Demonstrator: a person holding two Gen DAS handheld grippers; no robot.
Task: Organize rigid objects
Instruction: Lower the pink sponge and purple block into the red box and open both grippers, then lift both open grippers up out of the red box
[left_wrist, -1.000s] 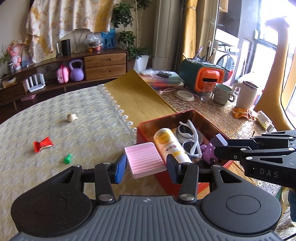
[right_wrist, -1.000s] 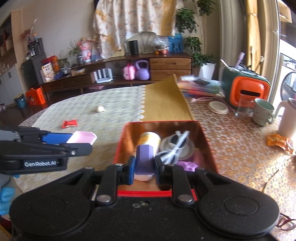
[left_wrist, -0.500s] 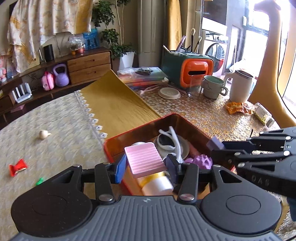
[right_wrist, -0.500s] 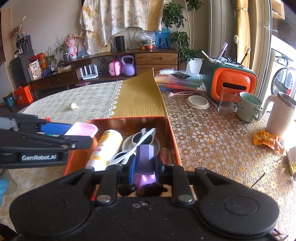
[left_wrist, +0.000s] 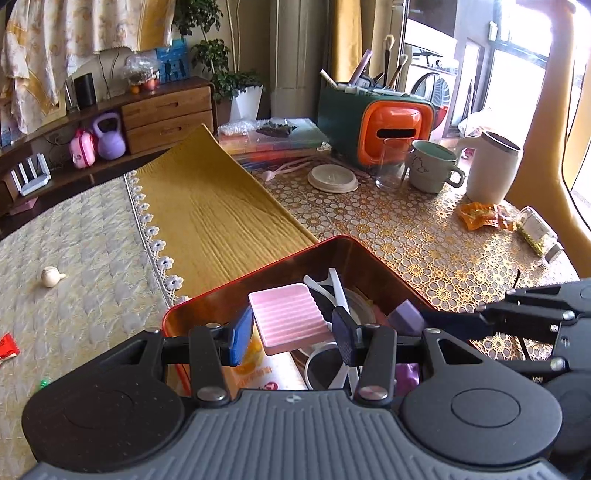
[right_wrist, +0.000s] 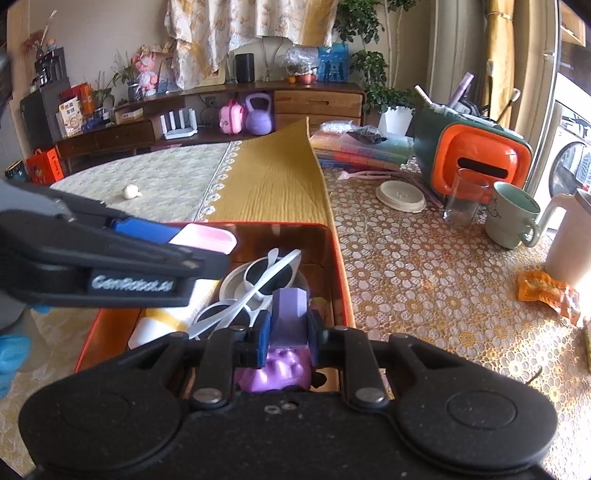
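Both held pieces hang over the red box (left_wrist: 334, 246).
Left gripper (left_wrist: 291, 330) clamps the pink ridged block (left_wrist: 288, 317); right gripper (right_wrist: 286, 334) pinches the purple block (right_wrist: 290, 314), above the sunglasses (right_wrist: 258, 284).

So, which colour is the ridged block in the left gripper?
Pink ridged block, clearest in the left wrist view.

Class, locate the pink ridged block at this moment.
In the left wrist view, the pink ridged block is clamped in the left gripper, above the red tin, over the white sunglasses.
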